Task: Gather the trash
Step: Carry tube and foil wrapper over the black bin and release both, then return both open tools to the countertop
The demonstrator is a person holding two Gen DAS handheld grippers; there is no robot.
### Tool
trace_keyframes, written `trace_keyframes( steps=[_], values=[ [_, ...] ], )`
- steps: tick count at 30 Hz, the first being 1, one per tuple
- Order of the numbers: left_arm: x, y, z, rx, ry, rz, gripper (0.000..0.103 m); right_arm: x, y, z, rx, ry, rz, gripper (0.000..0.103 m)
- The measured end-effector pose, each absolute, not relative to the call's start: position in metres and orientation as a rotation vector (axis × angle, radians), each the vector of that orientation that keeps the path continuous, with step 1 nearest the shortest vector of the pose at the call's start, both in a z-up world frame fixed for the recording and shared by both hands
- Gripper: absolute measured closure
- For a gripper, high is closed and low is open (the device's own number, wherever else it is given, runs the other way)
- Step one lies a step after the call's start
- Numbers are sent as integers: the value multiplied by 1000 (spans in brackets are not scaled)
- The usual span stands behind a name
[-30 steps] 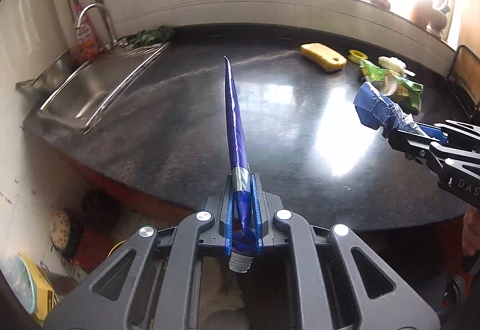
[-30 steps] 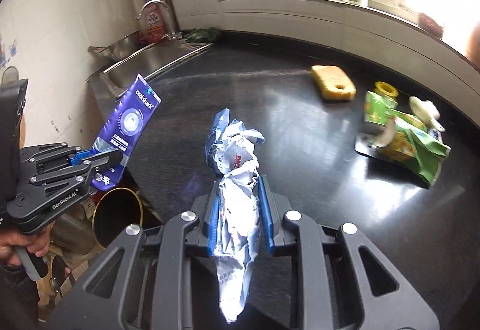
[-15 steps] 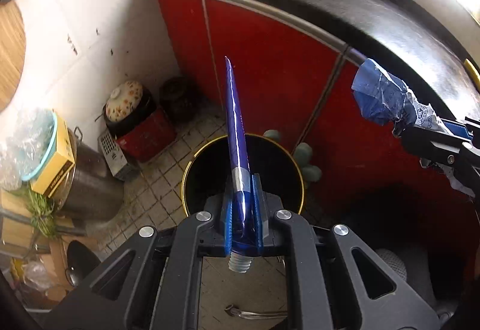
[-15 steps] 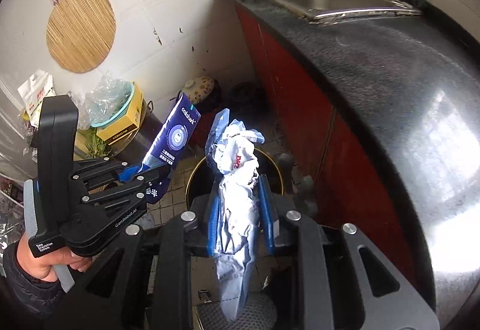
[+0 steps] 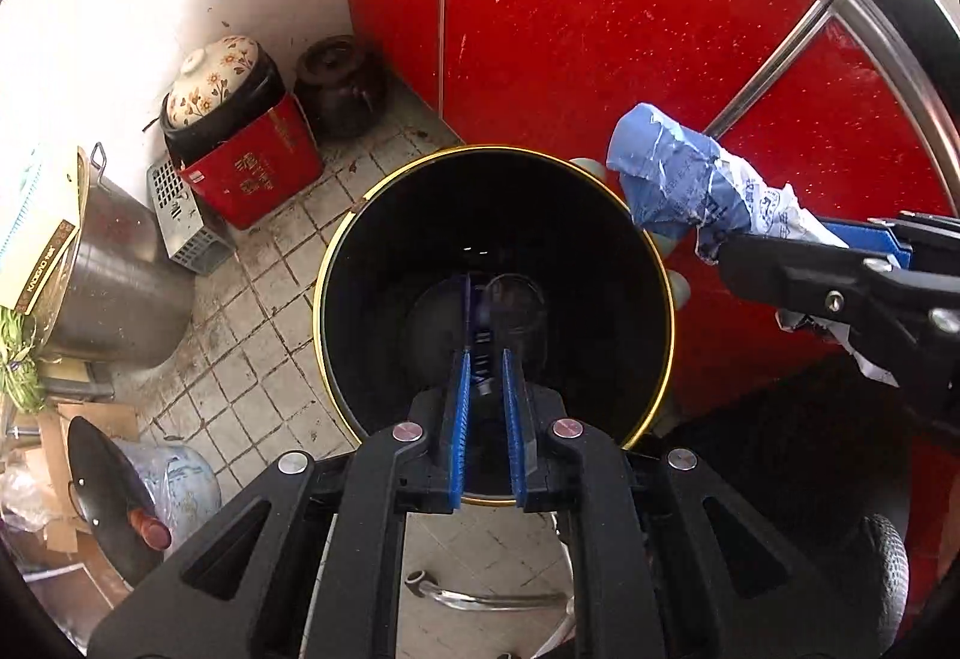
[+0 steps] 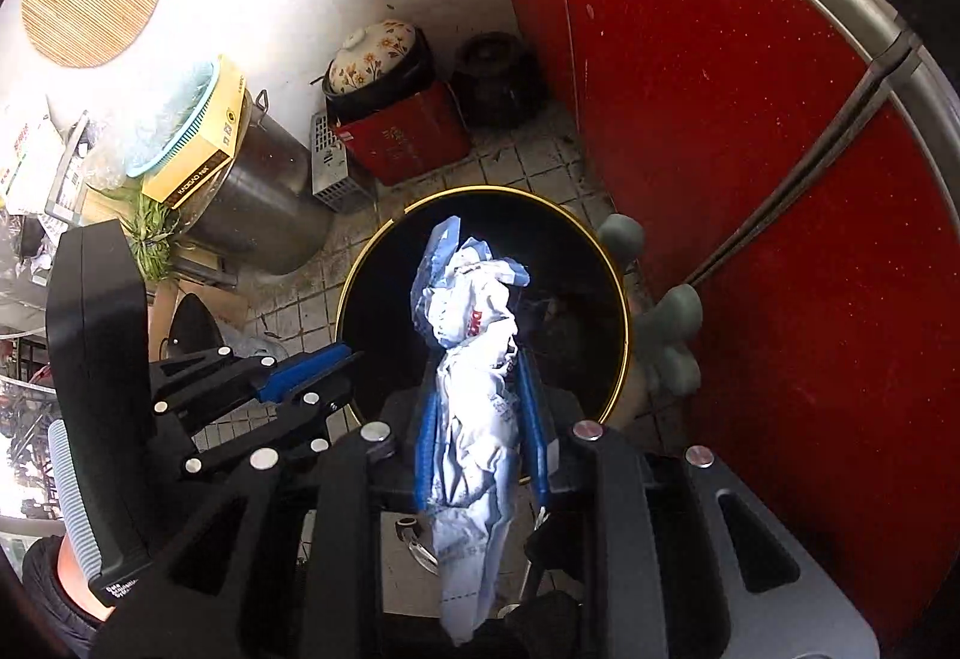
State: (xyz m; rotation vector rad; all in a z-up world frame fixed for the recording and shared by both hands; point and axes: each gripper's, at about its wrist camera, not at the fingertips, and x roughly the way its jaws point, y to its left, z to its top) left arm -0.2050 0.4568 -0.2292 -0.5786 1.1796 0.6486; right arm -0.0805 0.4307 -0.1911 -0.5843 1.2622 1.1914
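A black bin with a gold rim (image 5: 498, 147) (image 6: 486, 188) stands on the tiled floor, and both grippers point down into it. My left gripper (image 5: 485, 353) (image 6: 351, 371) has its pads a narrow gap apart and they press on nothing. The blue tube (image 5: 471, 311) shows small and dim inside the bin, beyond the fingertips. In the right wrist view no tube sticks out of the left gripper. My right gripper (image 6: 477, 365) (image 5: 732, 239) is shut on a crumpled blue-and-white wrapper (image 6: 474, 311) (image 5: 678, 185), held over the bin's mouth.
Red cabinet doors (image 5: 600, 29) rise right behind the bin. A red box with a flower-lidded pot (image 5: 252, 167), a dark jar (image 5: 342, 83), a steel pot (image 5: 108, 275) and a wok (image 5: 102, 479) crowd the floor to the left. A grey rounded object (image 6: 672, 317) lies beside the bin.
Both grippers swung from the countertop down over the bin. The blue tube, clamped in the left gripper before, now sits beyond its pads inside the bin. The wrapper stays clamped.
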Motion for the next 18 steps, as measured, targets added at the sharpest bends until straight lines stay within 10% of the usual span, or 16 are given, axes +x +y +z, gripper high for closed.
trace_keyframes(
  steps=[2, 5, 18],
  values=[
    [-206, 457, -228, -577, 1168, 649, 85, -80, 430, -191, -564, 1264, 1187, 65],
    [-207, 451, -225, -525, 1157, 674, 16, -76, 428, -186, -511, 1261, 1191, 21],
    [-206, 452, -201, -503, 1107, 697, 15, -73, 413, -162, -473, 1229, 1221, 21]
  ],
)
